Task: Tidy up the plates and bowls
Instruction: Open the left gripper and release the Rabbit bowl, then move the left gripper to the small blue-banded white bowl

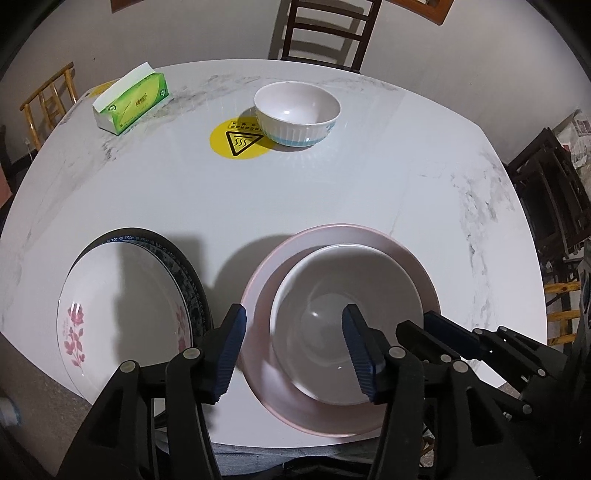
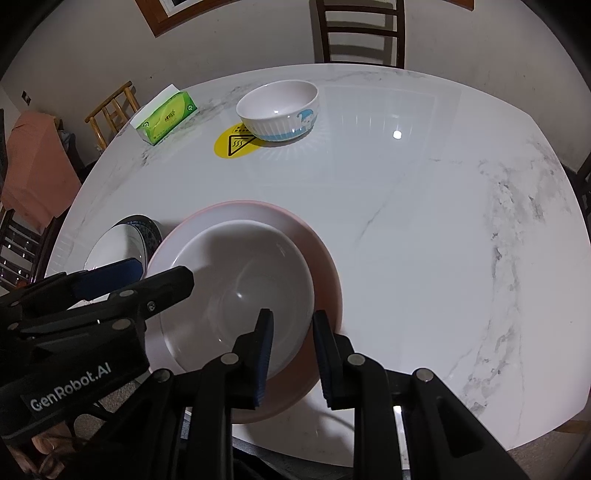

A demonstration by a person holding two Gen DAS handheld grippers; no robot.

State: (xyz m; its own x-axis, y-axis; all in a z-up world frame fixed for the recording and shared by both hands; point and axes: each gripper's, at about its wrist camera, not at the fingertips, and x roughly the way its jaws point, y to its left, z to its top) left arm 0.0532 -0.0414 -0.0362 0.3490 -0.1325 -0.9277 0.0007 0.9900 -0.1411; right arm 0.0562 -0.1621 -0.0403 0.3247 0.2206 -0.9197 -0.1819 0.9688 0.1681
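A white bowl (image 1: 332, 295) (image 2: 229, 266) sits inside a deep pink plate (image 1: 266, 295) (image 2: 258, 210) at the table's near edge. My left gripper (image 1: 295, 352) is open and straddles their left rims, one pad outside the plate and one inside the bowl. My right gripper (image 2: 293, 356) is shut on their right rims, inner pad in the bowl and outer pad against the plate's edge. To the left a flowered white plate (image 1: 122, 295) (image 2: 114, 243) lies on a dark blue-patterned plate (image 1: 192, 280). A ribbed white-and-blue bowl (image 1: 297, 114) (image 2: 279, 107) stands alone at the far middle.
The white marble table (image 1: 332, 192) carries a green tissue box (image 1: 131, 101) at the far left and a yellow hot-surface sticker (image 1: 232, 142) beside the far bowl. A dark chair (image 1: 325, 33) stands behind the table and a light wooden chair (image 1: 48, 99) at its left.
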